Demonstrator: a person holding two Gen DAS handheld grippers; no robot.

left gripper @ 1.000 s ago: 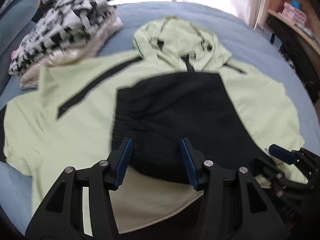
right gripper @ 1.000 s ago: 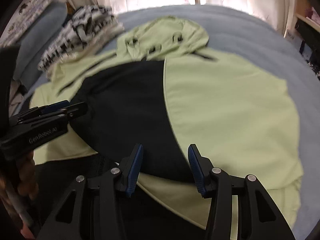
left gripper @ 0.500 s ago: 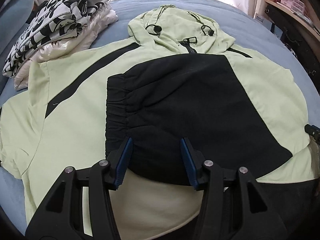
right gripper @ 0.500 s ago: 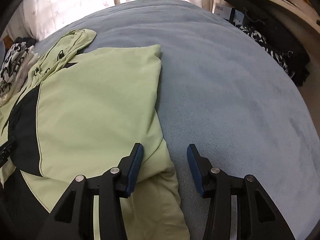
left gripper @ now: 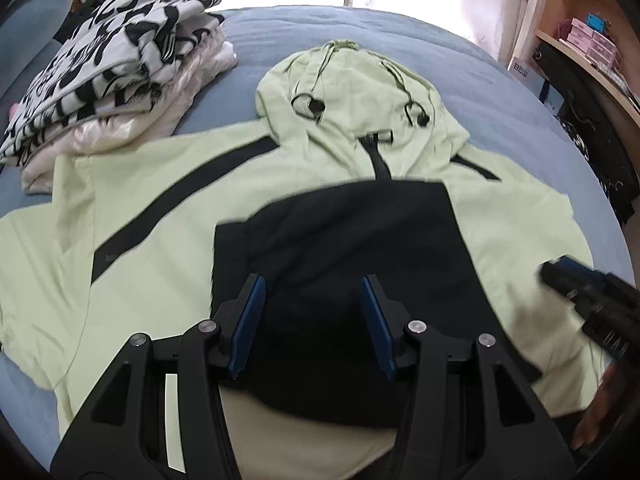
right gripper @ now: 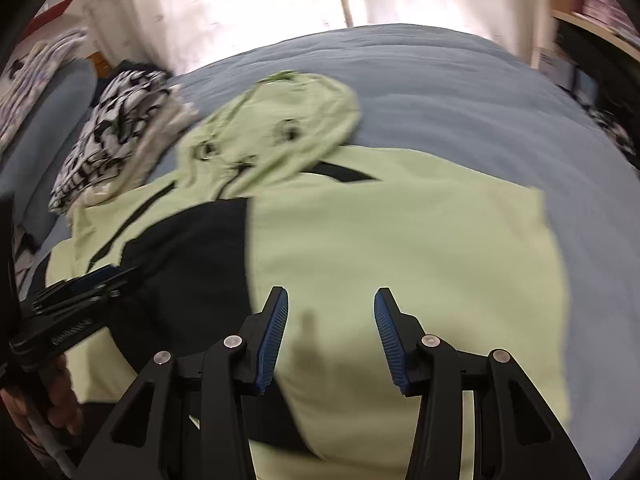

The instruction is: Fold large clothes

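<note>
The right tongs [right gripper: 330, 332] swing back over the jacket [right gripper: 400, 248]; both tongs, left [left gripper: 312, 324] too, hang apart, gripping nothing.

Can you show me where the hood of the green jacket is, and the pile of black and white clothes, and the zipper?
hood [left gripper: 352, 92], left wrist view, on the flat middle of the hood.
pile of black and white clothes [left gripper: 108, 64], left wrist view, on the top patterned piece.
zipper [left gripper: 378, 160], left wrist view, on the dark strip below the pull.
</note>
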